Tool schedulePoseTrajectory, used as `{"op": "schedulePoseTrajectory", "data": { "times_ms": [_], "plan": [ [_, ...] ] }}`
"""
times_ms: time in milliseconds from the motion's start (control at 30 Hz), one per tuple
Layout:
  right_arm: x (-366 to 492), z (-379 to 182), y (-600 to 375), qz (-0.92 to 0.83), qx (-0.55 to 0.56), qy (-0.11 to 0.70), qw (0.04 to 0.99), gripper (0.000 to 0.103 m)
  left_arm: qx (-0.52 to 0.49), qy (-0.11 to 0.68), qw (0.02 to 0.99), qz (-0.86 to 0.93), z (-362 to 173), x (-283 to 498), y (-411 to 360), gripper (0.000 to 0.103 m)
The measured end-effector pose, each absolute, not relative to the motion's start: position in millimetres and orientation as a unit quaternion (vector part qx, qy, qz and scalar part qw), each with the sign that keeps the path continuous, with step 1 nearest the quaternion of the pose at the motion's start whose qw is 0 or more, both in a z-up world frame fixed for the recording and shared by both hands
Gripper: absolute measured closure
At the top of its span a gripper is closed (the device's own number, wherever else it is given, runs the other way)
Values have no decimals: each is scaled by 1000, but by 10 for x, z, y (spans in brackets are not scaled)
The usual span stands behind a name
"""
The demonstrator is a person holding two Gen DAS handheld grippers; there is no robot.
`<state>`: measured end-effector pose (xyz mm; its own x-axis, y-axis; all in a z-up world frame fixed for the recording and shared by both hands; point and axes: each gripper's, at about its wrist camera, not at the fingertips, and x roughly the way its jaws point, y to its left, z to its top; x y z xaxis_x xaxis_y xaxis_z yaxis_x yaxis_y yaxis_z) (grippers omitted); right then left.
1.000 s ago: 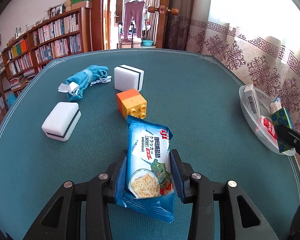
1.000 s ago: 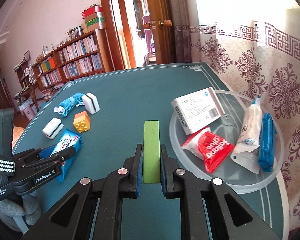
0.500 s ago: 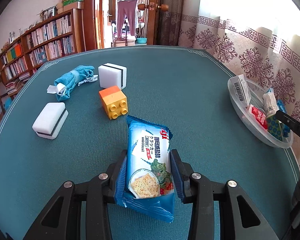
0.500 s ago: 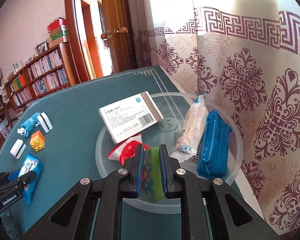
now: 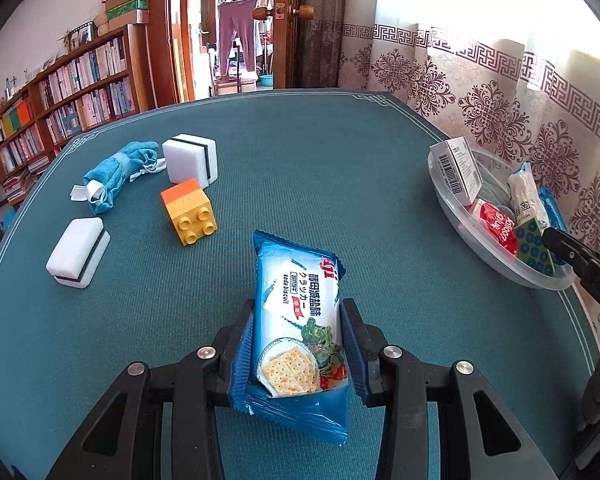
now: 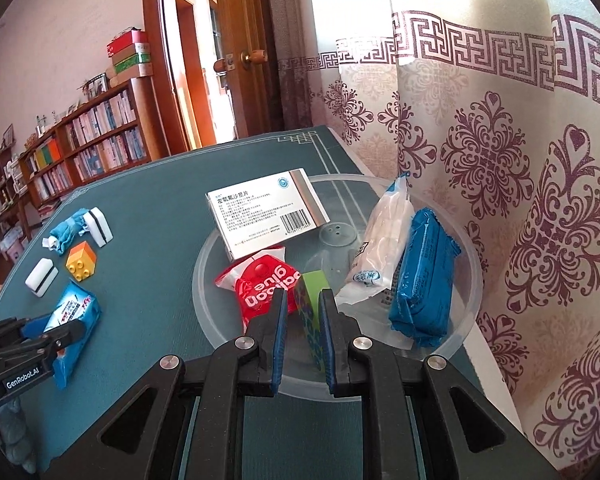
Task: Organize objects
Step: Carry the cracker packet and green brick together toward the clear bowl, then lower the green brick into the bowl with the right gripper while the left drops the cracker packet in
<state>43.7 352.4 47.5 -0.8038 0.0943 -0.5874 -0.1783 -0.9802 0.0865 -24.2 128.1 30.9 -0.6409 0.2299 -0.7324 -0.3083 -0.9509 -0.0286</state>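
Your left tongs (image 5: 296, 344) grip the blue cracker packet (image 5: 298, 328) over the desk (image 5: 300, 168), with the yellow brick (image 5: 188, 210) beyond. Your right tongs (image 6: 303, 320) hang parted around the green block (image 6: 312, 312), which leans inside the clear bowl (image 6: 466, 272) beside the red pouch (image 6: 260, 288).

Black tongs (image 6: 303, 312), blue pads (image 6: 279, 332), silver screws.

The glossy blue plastic cracker wrapper (image 5: 300, 328) at lower centre of the left wrist view crinkles between matt black plastic fingers (image 5: 236, 344), above a matt teal woven table cloth (image 5: 320, 168). At left lie a smooth yellow-and-orange plastic toy brick (image 5: 188, 212), a fuzzy blue terry cloth bundle (image 5: 112, 172) and two matt white foam sponges (image 5: 190, 160). In the right wrist view, a translucent smooth plastic bowl (image 6: 470, 280) holds a shiny red plastic glue packet (image 6: 260, 288) and a satin white cardboard medicine box (image 6: 264, 212).
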Motion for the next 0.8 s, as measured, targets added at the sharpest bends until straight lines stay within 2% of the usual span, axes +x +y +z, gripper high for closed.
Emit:
{"op": "schedulePoseTrajectory", "data": {
  "times_ms": [367, 800],
  "plan": [
    [717, 495, 3456, 953, -292, 36, 69, 86, -392, 65, 179, 900, 385, -243, 1639, 60],
    [820, 489, 3612, 953, -289, 62, 69, 85, -382, 73, 235, 891, 566, -246, 2142, 60]
  ]
}}
